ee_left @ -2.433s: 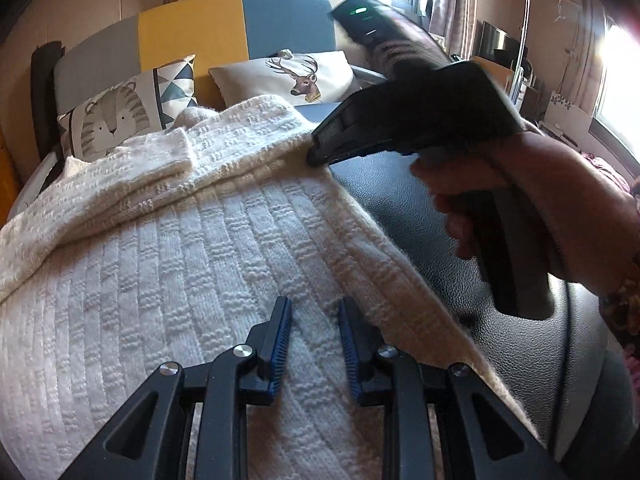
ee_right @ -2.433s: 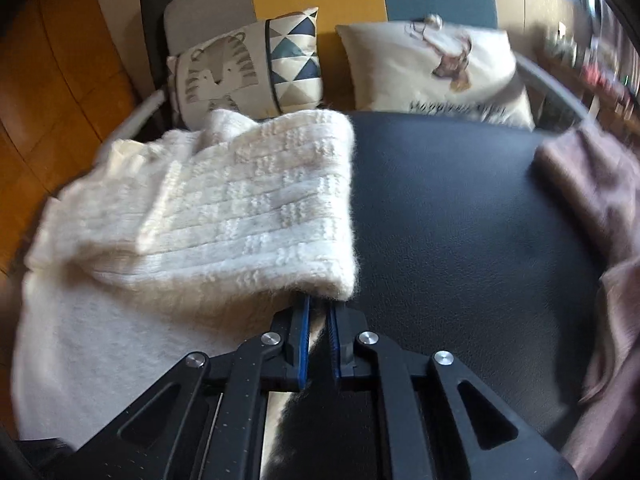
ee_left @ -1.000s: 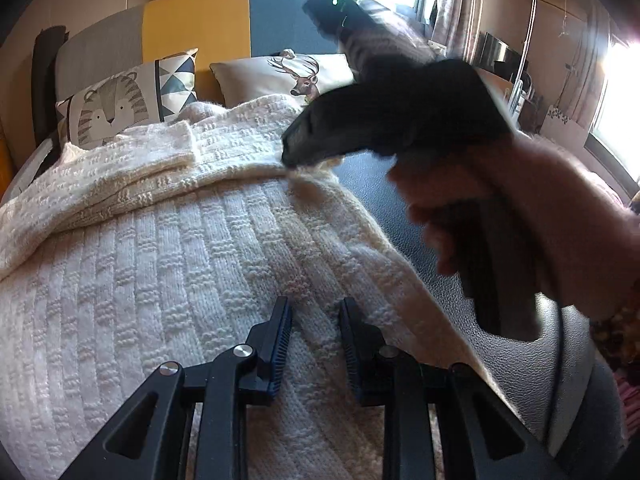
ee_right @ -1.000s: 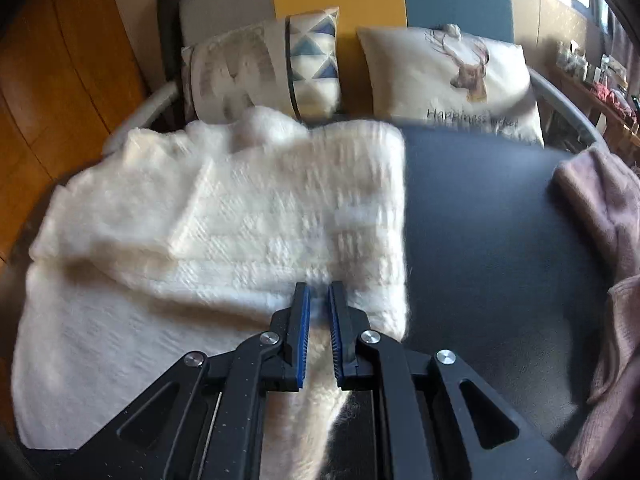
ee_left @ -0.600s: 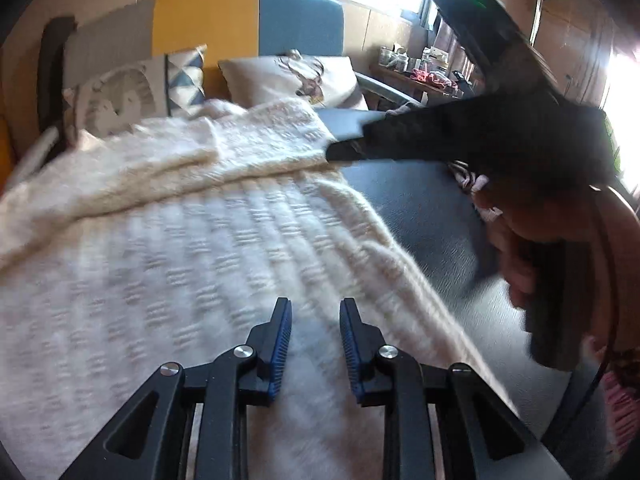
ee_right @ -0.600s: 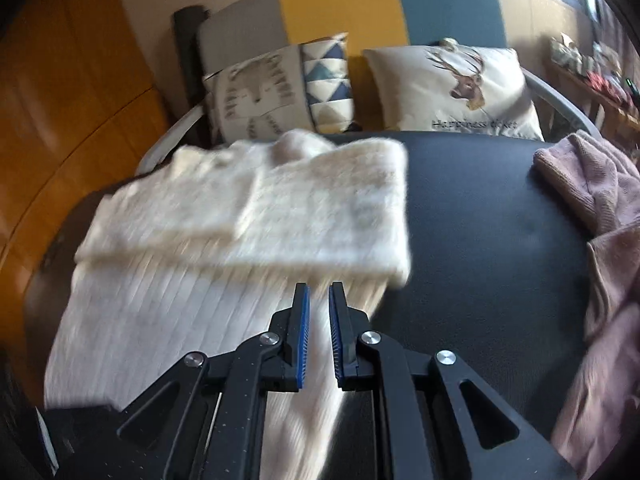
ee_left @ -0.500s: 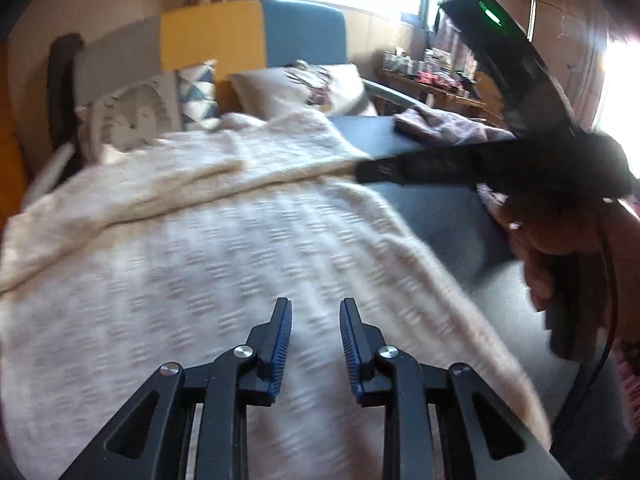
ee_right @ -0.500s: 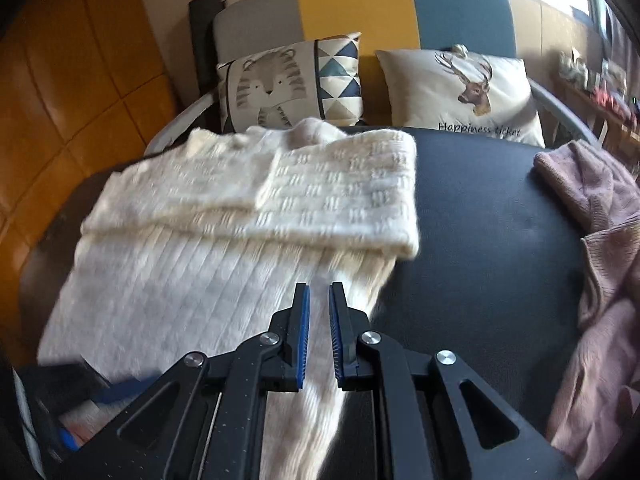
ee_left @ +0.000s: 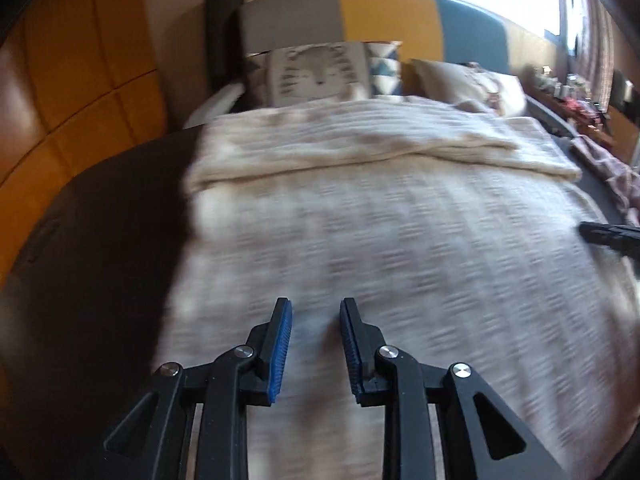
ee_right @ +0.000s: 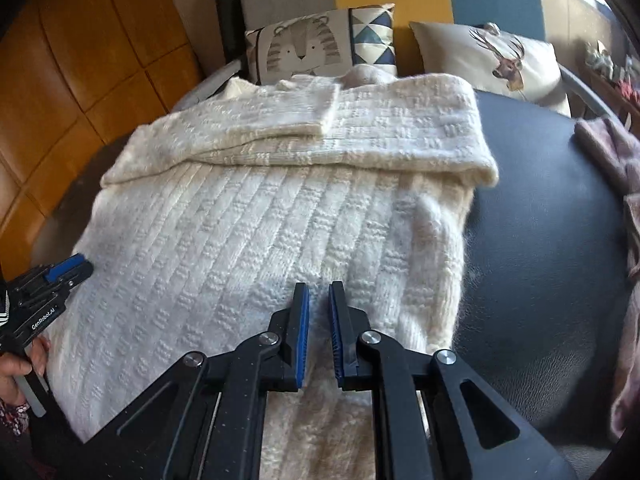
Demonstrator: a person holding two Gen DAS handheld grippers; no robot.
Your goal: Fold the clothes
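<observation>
Under both fingers (ee_right: pixel 304 312): sweater (ee_right: pixel 248 216), ungripped.

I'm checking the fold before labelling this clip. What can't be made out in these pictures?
- Left wrist view: the cream sweater is motion-blurred, so its knit and edges smear.
- Right wrist view: the sweater's near hem is hidden behind the right tongs.
- Right wrist view: the pink garment is cut off by the right edge.
- Left tongs: only the tips show; opening unclear there.

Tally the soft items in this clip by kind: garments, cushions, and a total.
Garments: 2, the cream knit sweater and a pink knit garment at the right edge.
Cushions: 2, the tiger cushion and the deer cushion.
Total: 4
</observation>
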